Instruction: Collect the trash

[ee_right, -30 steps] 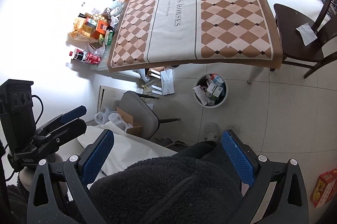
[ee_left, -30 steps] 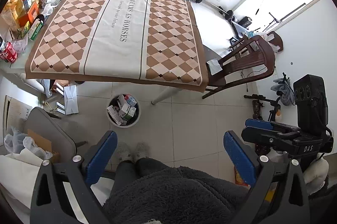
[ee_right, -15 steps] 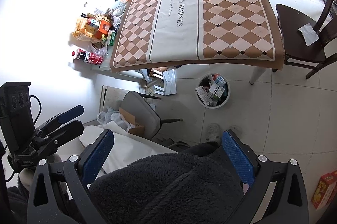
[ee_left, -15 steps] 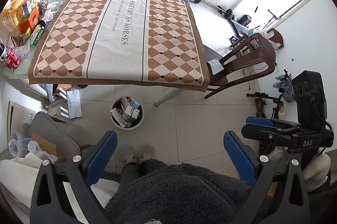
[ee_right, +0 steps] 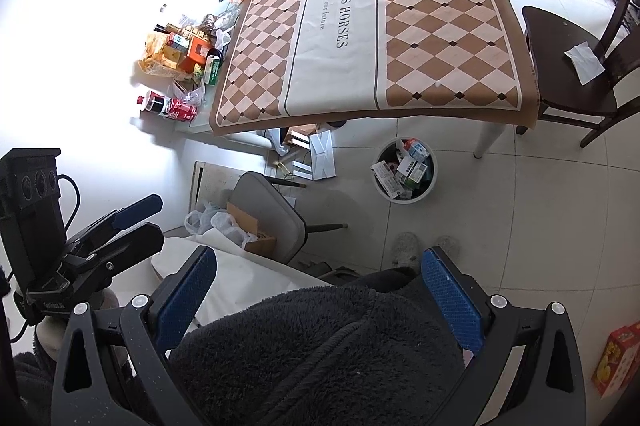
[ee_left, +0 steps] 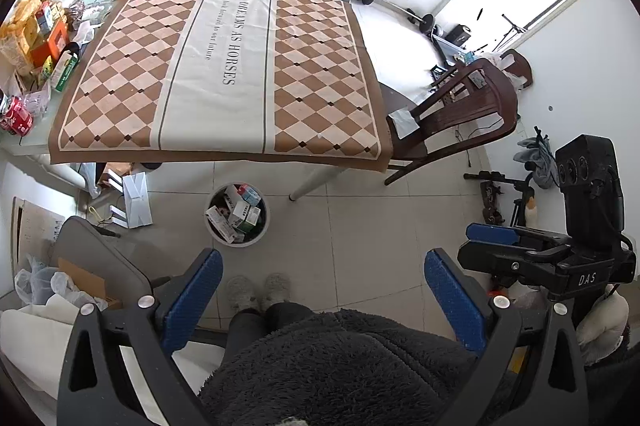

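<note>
A white trash bin (ee_left: 236,215) full of small cartons stands on the tiled floor in front of the table; it also shows in the right wrist view (ee_right: 404,172). The table (ee_left: 224,66) has a brown checkered cloth with nothing on it. My left gripper (ee_left: 322,282) is open and empty, held high over my lap. My right gripper (ee_right: 320,282) is open and empty too, held beside the left one. Each gripper shows in the other's view: the right one (ee_left: 516,246) at right, the left one (ee_right: 120,226) at left.
Snack boxes, bags and a red bottle (ee_right: 168,105) crowd a side surface left of the table. A dark wooden chair (ee_left: 452,114) with a tissue stands at right. A grey chair (ee_right: 272,214), a cardboard box and plastic bags sit near my left. A red box (ee_right: 616,358) lies on the floor.
Both grippers have risen and pulled back a little, so the table and bin look smaller and farther. Both stay open and empty.
</note>
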Motion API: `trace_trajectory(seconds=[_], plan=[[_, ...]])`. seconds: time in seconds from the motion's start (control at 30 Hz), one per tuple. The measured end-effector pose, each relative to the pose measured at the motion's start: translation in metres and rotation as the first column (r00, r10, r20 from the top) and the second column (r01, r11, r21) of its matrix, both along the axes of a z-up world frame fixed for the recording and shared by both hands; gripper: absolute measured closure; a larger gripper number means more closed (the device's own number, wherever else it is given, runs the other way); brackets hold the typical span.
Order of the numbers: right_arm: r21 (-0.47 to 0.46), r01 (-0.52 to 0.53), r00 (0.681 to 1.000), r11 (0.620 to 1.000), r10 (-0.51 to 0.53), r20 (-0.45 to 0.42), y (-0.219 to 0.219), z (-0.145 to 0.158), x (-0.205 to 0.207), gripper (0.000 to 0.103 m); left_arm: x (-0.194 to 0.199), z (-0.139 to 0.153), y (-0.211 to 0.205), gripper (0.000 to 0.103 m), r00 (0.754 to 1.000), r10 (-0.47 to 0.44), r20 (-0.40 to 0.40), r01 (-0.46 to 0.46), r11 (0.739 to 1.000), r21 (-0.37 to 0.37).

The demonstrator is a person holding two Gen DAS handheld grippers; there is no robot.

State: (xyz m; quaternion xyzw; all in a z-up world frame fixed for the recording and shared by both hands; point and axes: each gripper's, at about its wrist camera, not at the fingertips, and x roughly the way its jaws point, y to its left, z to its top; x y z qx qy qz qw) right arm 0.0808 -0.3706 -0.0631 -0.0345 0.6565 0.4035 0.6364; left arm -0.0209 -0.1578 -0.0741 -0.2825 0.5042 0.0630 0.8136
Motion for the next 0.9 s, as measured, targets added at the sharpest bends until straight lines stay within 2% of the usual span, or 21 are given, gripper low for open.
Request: trace_trajectory(seconds=[0.23,0.9], plan=[[-0.001,0.008,1.000,1.000,-0.008,0.006,-0.0035,0.0049,-0.0043,0.000,-0.0013,-0.0015,0.0025,0.000,1.000,-0.025,0.008,0.025,0.999,-0.032],[-0.005,0.002,1.000,1.000,-0.002,0.004,-0.0015,0.0111,-0.0096,0.000,-0.0035,-0.0017,0.0035,0.000,1.000,-0.024,0.012,0.025,0.999,-0.035]])
